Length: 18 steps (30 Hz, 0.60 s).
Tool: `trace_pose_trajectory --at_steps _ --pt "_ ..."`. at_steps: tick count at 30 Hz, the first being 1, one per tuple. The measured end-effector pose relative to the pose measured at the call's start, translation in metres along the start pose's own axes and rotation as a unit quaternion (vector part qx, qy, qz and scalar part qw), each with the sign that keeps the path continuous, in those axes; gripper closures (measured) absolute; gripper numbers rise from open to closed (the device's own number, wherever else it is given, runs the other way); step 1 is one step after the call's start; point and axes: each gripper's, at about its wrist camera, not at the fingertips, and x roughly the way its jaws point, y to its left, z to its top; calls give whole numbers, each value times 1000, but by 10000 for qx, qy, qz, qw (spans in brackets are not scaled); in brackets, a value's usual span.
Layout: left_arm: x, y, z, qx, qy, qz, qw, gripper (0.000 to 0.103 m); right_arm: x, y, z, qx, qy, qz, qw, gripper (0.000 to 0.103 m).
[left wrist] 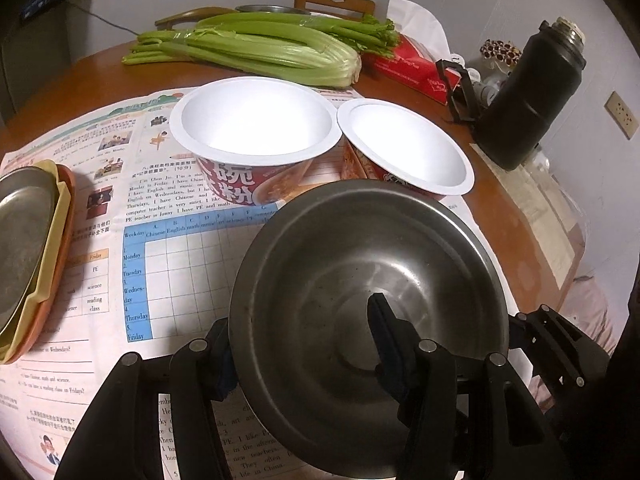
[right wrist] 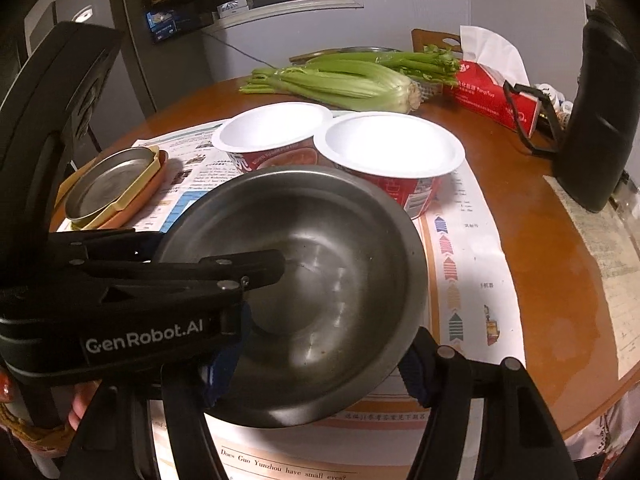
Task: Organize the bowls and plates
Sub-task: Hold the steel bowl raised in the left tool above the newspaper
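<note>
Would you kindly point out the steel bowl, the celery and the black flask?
steel bowl (left wrist: pixel 320 280): left wrist view, inner wall.
celery (right wrist: pixel 352 84): right wrist view, mid stalks.
black flask (left wrist: pixel 528 96): left wrist view, body.

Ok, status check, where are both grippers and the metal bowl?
Left gripper clamped on steel bowl rim. Right gripper closed across the same bowl. Two paper bowls directly ahead; plate stack off to the left.

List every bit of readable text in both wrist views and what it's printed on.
"GenRobot.AI": left gripper body.
"Weekday, Chinese, English", "Monday" to "Friday": timetable on the newspaper.
"Does Guo Yunzhou have small eyes?": newspaper, near edge.
"碗粉": left paper bowl.
Red tissue box lettering: too blurred to read.
</note>
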Motion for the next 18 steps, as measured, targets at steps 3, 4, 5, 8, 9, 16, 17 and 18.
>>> trace_pose_trajectory --at_steps 3,4,5,8,9,16,17,18 --pt "-4 2 -1 -42 1 -66 10000 45 -2 2 1 -17 -6 -7 10000 35" --pt "-5 3 -1 -43 -9 -69 10000 45 -3 2 2 -25 -23 -15 10000 35" --pt "-8 3 -1 -46 -37 -56 10000 45 -5 4 2 -36 -42 -20 10000 35" --pt "-19 5 -3 -36 -140 16 9999 45 -9 11 5 -90 -95 13 9999 35" --pt "-23 6 -4 -33 -173 25 9998 45 -11 14 6 -114 -123 18 9999 35" --pt "-46 20 -9 -107 -365 54 9993 45 -24 34 12 -274 -219 40 9994 35" --pt "-51 23 -10 -106 -403 69 9991 45 -25 38 13 -315 -243 46 9992 35" --pt "-54 25 -11 -115 -438 81 9989 45 -27 42 14 -344 -260 60 9991 35"
